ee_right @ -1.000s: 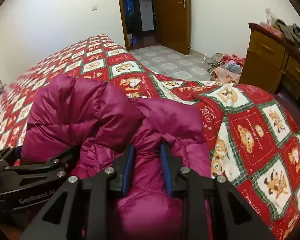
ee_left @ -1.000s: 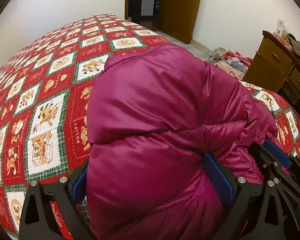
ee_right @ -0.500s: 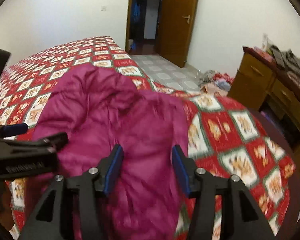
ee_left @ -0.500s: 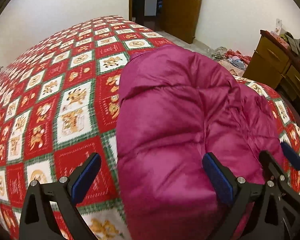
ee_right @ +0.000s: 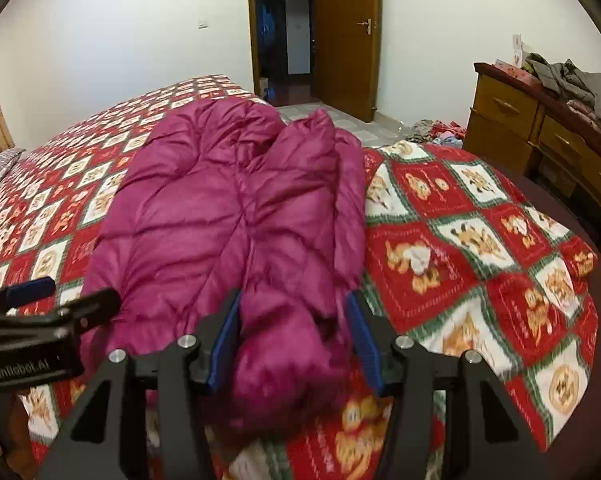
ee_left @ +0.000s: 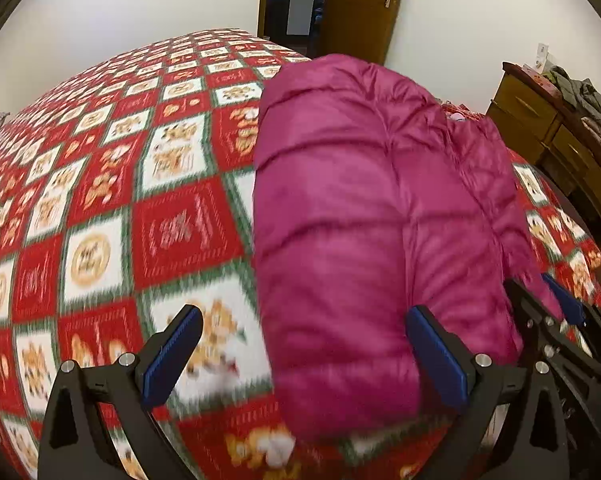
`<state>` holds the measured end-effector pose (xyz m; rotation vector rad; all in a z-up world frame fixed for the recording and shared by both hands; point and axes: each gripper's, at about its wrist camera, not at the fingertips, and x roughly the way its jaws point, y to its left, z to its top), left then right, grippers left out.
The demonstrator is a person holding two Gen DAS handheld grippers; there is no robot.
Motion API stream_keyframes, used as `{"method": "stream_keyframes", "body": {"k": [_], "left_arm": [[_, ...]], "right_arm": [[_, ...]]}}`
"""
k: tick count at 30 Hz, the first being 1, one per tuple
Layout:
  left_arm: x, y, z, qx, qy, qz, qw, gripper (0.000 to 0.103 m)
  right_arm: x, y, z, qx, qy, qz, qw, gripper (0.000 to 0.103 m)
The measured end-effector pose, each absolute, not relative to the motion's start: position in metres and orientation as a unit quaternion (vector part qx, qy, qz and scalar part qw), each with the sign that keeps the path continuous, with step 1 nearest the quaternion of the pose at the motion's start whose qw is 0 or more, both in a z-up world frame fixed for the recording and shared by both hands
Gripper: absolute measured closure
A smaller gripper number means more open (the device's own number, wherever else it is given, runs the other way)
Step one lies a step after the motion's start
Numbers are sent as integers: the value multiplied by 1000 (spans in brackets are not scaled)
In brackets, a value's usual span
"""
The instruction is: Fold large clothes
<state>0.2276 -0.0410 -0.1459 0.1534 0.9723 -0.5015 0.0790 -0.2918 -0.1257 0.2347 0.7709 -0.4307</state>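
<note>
Left wrist: left gripper point(ee_left: 300, 354) jaws wide, empty; magenta puffer jacket point(ee_left: 364, 216) lies folded on quilt point(ee_left: 100, 200) near bed's foot edge. Right wrist: right gripper point(ee_right: 292, 340) jaws half-spread, just opened, straddling the jacket's point(ee_right: 228, 208) near end without pinching; fold looks released.

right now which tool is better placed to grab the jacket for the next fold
Probably the right tool: the magenta jacket lies bunched between its open pads. The left tool straddles the jacket's left edge, half over the quilt.
</note>
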Motion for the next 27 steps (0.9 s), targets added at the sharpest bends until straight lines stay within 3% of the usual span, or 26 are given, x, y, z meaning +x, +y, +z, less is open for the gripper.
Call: {"method": "stream_keyframes", "body": {"k": [8,11,14,19,21,27], "left_arm": [[181,-28,-148,91,456,-238,853,1],[162,-24,-139,94,437,-238,862,1],[149,-16,-130,81,421,-232,873,1],[122,-4,-102,75,377,-222,896,1],[112,1,-90,82,360,-211,905,1],[83,15,-53,88,295,-200,930,1]], "right_arm": [[41,-280,-115,124,371,-191,900,47],[28,-275,-110,123,375,-185,900,39],[7,-270,-104,130,369,-180,903,38],[-17,-264,-90,132,352,-176,910,37],[-25,-260,-83,127,342,-177,914,31],[-47,-254,-53,125,295,-178,931,30]]}}
